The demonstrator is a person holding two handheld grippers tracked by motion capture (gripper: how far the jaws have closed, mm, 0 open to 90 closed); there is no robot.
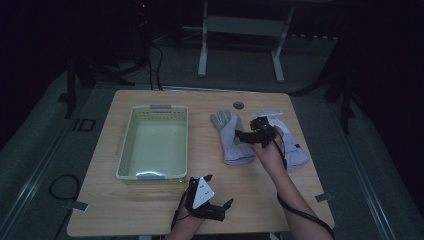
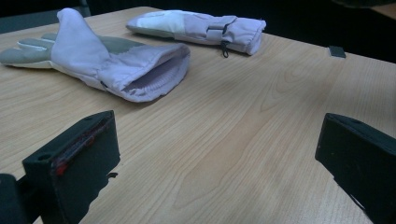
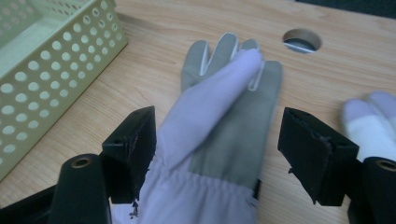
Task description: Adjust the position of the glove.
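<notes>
We are seeing a pale green basket (image 1: 128, 145) sitting empty on the wooden table (image 1: 125, 210), a round hole (image 1: 238, 105) showing near its far edge.

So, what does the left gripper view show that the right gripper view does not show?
The left gripper view alone shows the near glove's open cuff, the far glove's strap and the left gripper, open over bare wood. The right gripper view alone shows the green basket, a round hole in the table and the right gripper, its jaws either side of the near glove. Both show the two gloves on the wooden table.
</notes>
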